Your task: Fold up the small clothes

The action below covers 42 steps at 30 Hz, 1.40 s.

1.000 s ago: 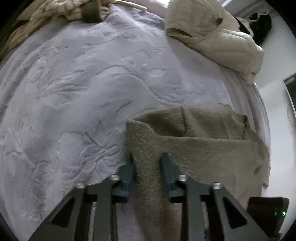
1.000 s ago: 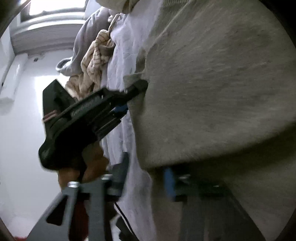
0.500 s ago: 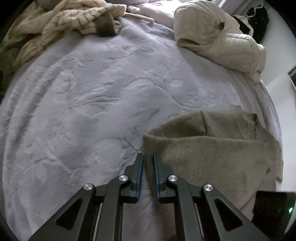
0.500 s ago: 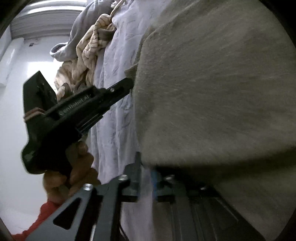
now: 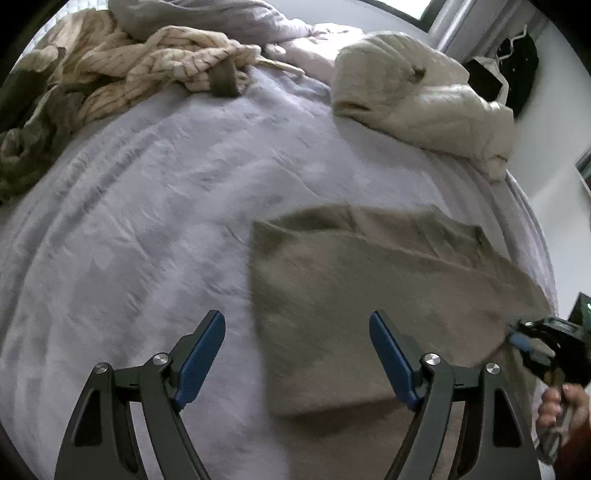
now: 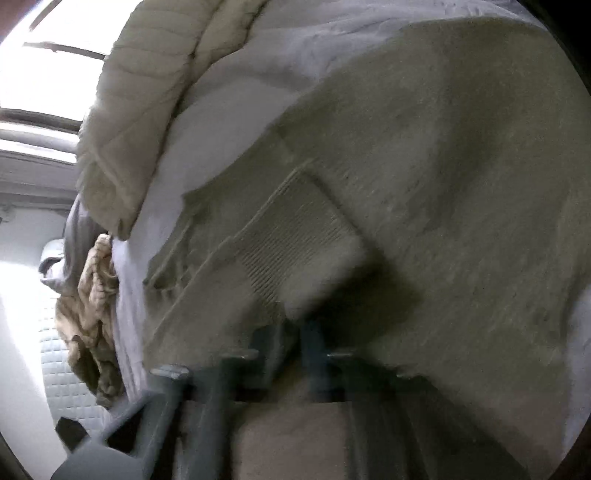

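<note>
A taupe knit sweater [image 5: 369,288] lies folded on the lilac bed cover [image 5: 147,221]. My left gripper [image 5: 297,349] hovers open over the sweater's near left edge, its blue pads [image 5: 201,354] wide apart and holding nothing. At the right edge of that view, the right gripper [image 5: 524,338], held by a hand [image 5: 557,406], pinches the sweater's right corner. In the blurred right wrist view, my right gripper [image 6: 293,332] is shut on sweater [image 6: 461,184] fabric just below a ribbed cuff [image 6: 295,243].
A cream quilted jacket [image 5: 417,92] lies at the far right of the bed. A cream striped knit [image 5: 166,66] and grey bedding [image 5: 207,14] are heaped at the far left. The bed's right edge [image 5: 535,229] runs close to the sweater.
My left gripper let go of the sweater's edge, opened wide and drew back. The right gripper stayed shut on the cloth and swung, so the cuff now shows.
</note>
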Motion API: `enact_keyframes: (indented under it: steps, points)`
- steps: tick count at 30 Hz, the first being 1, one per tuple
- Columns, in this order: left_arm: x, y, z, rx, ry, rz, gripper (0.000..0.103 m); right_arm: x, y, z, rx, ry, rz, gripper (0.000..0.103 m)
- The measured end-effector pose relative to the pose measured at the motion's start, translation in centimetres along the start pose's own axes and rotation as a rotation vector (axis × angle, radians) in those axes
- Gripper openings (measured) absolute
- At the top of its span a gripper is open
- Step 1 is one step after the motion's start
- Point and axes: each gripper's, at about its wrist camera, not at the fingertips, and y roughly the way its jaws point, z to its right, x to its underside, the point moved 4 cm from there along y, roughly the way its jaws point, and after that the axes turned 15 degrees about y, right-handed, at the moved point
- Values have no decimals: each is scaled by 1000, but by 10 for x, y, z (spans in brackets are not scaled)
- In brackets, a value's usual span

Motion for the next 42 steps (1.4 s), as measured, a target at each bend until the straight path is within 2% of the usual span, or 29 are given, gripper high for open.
enact_keyframes:
  steps: [2,4,6,8,10,12,13,16,19,24,32,37,39,42]
  points:
    - [5,1,14,-9,17,-9,80,2,-5,-12,-23,-60,16,7]
    - [11,7,26,-39,54,-34,80,2,-11,-16,-1,-137,53,7]
    - [19,14,39,-57,89,-62,80,-6,-5,-8,41,-128,53,11]
    - [27,17,47,-73,107,-78,80,-8,6,4,59,-71,-10,14]
    - [32,18,54,-88,114,-91,80,-4,-4,7,27,-71,-42,22]
    - [37,15,60,-89,111,-96,80,3,-15,13,11,-94,-55,47]
    - [38,15,63,-87,110,-100,80,6,-23,17,-4,-95,-63,50]
    - [38,13,76,-82,113,-111,80,11,-44,32,-12,-99,-68,50]
    - [34,13,89,-74,107,-115,80,9,-62,43,-3,-93,-37,50]
    - [25,12,128,-36,135,-101,80,-18,-99,76,1,-19,59,50]
    - [14,22,205,19,223,-95,80,-91,-177,156,-23,226,296,51]
    - [12,34,252,48,260,-107,80,-119,-209,211,-43,413,403,51]
    - [14,38,270,62,275,-112,80,-127,-216,225,-60,453,435,51]
    - [16,46,290,67,295,-116,80,-140,-218,242,-74,490,428,51]
